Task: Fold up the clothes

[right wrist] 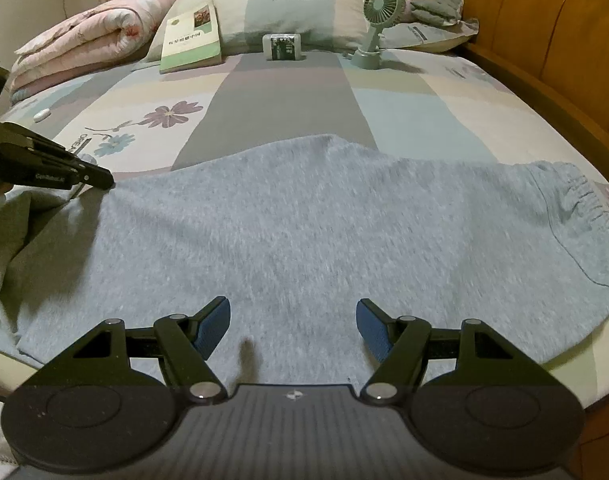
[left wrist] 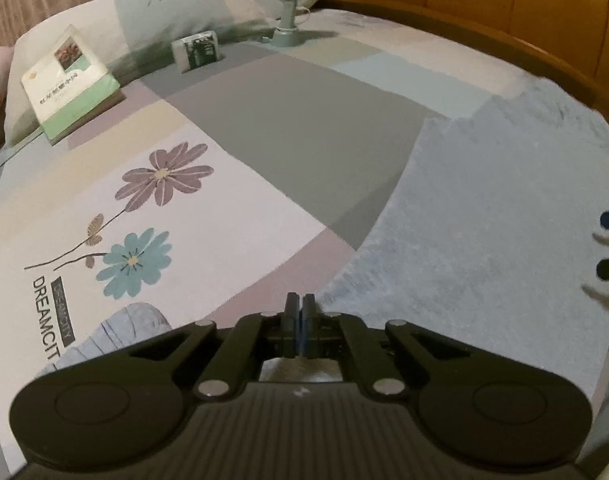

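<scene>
Grey fleece trousers (right wrist: pixel 304 220) lie flat; left tongs (left wrist: pixel 300 308) pressed together, right tongs (right wrist: pixel 293 330) spread.

A bed (right wrist: pixel 404 120) with things lying on it.

The bed has a sheet with blocks of soft colour and flowers. Grey pants (right wrist: pixel 304 232) lie spread flat across the near part. Far back are a green book (right wrist: pixel 192 36) leaning on a pillow (right wrist: pixel 296 4), a small box (right wrist: pixel 283 46), a green fan (right wrist: pixel 374 28), and a rolled pink blanket (right wrist: pixel 88 36).
</scene>
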A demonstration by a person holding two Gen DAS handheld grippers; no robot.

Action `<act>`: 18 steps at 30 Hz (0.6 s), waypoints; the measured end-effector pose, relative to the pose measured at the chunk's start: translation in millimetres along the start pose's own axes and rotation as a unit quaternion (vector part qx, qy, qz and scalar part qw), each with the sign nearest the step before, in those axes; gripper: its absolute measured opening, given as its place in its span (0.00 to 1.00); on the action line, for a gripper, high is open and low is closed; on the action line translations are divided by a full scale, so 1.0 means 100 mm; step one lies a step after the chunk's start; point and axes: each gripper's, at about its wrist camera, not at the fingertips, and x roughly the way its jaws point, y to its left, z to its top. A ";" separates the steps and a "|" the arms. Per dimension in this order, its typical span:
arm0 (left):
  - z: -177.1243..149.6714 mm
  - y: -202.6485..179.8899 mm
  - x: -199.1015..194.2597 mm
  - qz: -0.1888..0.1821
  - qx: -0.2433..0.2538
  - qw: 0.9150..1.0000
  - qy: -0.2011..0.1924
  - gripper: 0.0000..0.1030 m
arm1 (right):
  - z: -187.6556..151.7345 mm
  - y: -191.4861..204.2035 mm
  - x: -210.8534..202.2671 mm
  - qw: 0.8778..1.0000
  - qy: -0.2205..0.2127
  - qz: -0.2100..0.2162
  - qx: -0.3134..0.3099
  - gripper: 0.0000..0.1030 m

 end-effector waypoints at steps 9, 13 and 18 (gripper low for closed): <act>0.21 -0.22 -0.25 -0.052 0.006 0.997 -0.051 0.21 | 0.00 -0.02 0.01 1.000 0.004 -0.006 0.006 0.72; 0.23 -0.43 -0.07 -0.084 0.017 0.996 -0.033 0.24 | -0.09 -0.07 0.13 0.999 0.031 -0.009 0.020 0.72; 0.22 -0.48 0.09 -0.075 0.015 0.997 0.001 0.27 | -0.23 -0.08 0.06 0.999 0.032 -0.002 0.014 0.76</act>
